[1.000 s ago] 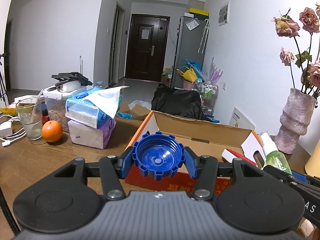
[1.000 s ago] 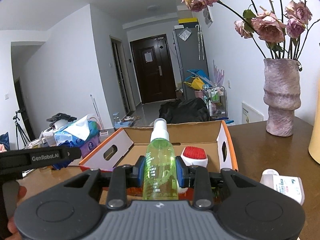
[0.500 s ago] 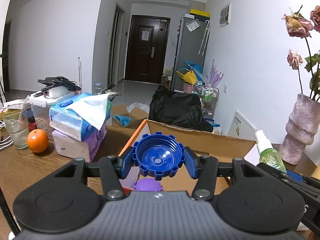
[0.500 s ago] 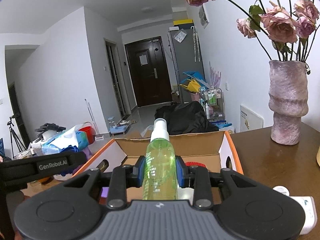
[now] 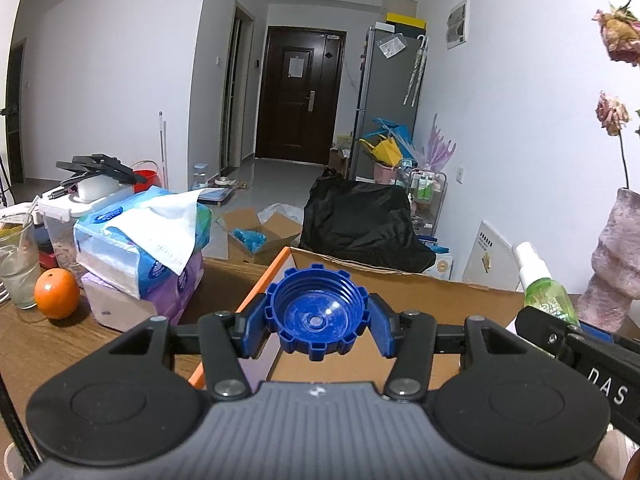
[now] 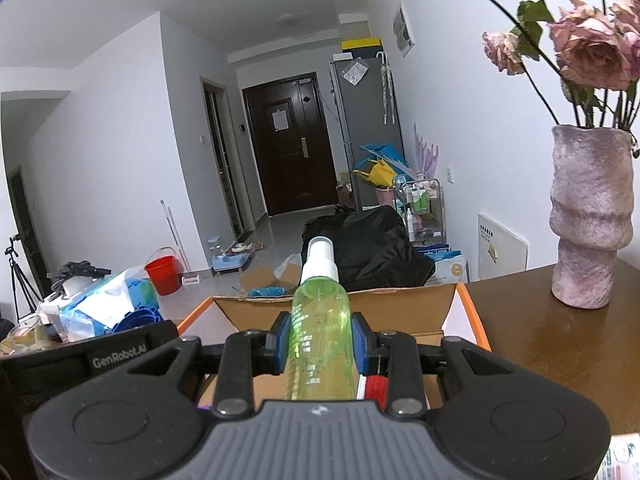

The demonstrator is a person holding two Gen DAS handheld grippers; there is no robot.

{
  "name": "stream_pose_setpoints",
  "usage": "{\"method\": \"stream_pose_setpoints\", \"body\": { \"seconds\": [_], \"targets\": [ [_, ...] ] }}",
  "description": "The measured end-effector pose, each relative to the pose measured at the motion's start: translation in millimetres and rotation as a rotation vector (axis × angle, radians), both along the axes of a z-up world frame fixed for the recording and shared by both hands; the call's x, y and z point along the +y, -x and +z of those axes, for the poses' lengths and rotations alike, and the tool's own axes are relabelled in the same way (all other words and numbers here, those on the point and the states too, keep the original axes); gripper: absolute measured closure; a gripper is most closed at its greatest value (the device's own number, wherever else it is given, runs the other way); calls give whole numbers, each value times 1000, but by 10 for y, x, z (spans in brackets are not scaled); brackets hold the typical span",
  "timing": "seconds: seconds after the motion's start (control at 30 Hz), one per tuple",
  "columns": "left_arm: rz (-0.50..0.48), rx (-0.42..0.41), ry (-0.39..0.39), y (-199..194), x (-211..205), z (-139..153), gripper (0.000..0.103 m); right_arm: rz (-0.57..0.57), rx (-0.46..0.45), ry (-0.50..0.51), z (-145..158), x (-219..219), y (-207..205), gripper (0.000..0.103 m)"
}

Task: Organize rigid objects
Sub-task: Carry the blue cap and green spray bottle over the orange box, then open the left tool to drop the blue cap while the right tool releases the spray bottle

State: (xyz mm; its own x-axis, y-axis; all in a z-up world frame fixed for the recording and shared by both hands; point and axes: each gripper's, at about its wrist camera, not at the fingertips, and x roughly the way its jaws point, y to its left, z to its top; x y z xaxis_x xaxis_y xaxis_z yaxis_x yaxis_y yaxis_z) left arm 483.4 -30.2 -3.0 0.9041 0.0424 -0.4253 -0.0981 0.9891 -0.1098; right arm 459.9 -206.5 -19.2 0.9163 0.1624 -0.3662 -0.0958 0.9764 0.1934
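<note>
Gripping a blue cap (image 5: 316, 317), the left gripper (image 5: 316, 326) holds it over the cardboard box's (image 5: 400, 284) left edge. Beside it, the right gripper (image 6: 320, 344) has its jaws clamped on a green spray bottle (image 6: 320, 332) above that box on the table (image 6: 540, 332).

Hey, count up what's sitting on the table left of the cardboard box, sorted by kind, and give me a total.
Tissue packs: 2, a blue one stacked on a purple one
Oranges: 1
Drinking glasses: 1
Lidded plastic containers: 1
Total: 5; anything further left is cut off by the frame edge.
</note>
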Motion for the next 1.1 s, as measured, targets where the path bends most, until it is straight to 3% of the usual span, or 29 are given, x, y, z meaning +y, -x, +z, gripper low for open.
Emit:
{"method": "stream_pose_setpoints", "body": {
  "seconds": [0.4,0.93,0.97,1.03,1.07,1.1],
  "targets": [
    [21,26,-27,-317,-8,-116,49,24,58,20,-51,65,-319,73],
    [2,46,-63,-310,-10,-164,48,27,99,59,-66,115,-417,73],
    [4,51,-65,-304,-3,-162,46,23,112,64,-70,117,-424,73],
    [11,56,-72,-285,15,-157,31,17,130,74,-74,129,-433,71],
    [20,50,-76,-267,22,-151,20,9,124,81,-65,134,-422,62],
    [30,46,-80,-251,32,-144,11,3,121,89,-54,143,-412,45]
  ]
}}
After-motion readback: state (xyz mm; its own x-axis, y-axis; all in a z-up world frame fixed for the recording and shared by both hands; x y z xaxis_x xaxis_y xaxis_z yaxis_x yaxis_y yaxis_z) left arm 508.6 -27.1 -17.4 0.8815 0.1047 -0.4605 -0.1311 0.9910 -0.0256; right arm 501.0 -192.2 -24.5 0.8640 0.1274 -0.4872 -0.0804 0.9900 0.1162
